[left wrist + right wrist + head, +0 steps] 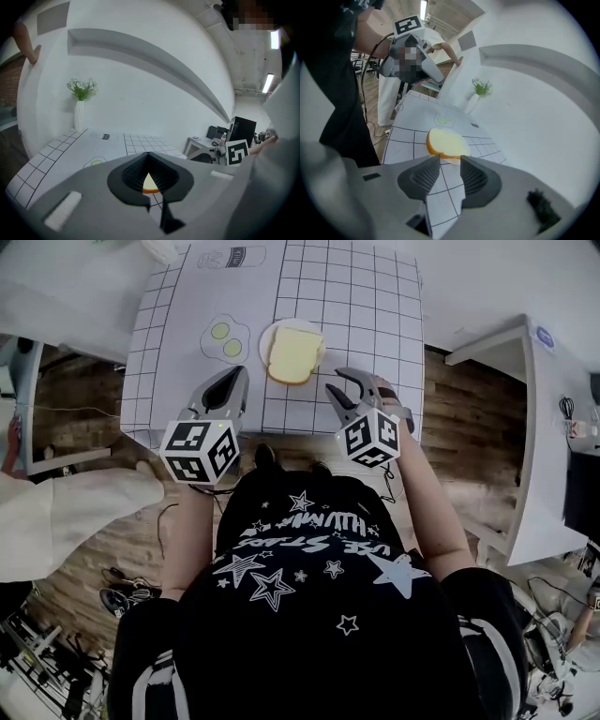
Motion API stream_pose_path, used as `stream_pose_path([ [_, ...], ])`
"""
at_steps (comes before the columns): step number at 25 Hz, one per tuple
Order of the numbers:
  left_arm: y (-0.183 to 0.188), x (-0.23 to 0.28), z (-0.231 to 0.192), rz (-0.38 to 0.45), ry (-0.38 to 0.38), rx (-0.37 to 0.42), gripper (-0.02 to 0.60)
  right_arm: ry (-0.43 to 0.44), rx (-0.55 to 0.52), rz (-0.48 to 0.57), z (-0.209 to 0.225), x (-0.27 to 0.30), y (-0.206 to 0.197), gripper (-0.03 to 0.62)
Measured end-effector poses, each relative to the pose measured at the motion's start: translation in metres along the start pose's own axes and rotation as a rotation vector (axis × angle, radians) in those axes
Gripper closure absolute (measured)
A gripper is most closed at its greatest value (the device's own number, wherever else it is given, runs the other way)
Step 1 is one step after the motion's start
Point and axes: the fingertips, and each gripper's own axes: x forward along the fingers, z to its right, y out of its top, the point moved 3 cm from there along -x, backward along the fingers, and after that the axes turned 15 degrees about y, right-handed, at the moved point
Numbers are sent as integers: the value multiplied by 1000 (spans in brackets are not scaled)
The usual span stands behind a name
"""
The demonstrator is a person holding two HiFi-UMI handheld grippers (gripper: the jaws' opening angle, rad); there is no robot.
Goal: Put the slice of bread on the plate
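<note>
A slice of bread [293, 354] with a brown crust lies on a small white plate [264, 341] on the grid-printed table mat [366, 306]. My right gripper [342, 382] hangs just short of the plate, toward its right. Its jaws stand open with nothing between them. In the right gripper view the bread [446, 143] lies just beyond the right gripper [450, 161]. My left gripper [236, 374] is to the left of the plate, its jaws shut and empty. In the left gripper view a sliver of bread [149, 183] shows through the left gripper [148, 157].
A printed fried-egg picture [225, 338] lies left of the plate. A white vase of flowers [80, 105] stands at the table's far corner. A white side desk [525, 427] is to the right, and a person's white sleeve [66, 512] is at the left.
</note>
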Motion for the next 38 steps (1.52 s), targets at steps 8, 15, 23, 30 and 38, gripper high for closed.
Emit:
stream_pose_path([
  [8,-4,-34,37,42,110,-6,572,19,75,126,14,-33,-6,521],
  [15,-35,-72,61,19,222,-45,572,79,98,252,1,-55,-7,566],
  [23,-56,-96,90,20,249,-72,572,156,178,331,-21,-69,-19,580],
  [30,-68,-135,87,39,266,-87,572,180,150,339,-47,-76,1,580],
  [38,-91,-198,86,58,260,-126,572,164,146,346,-91,-97,34,580],
])
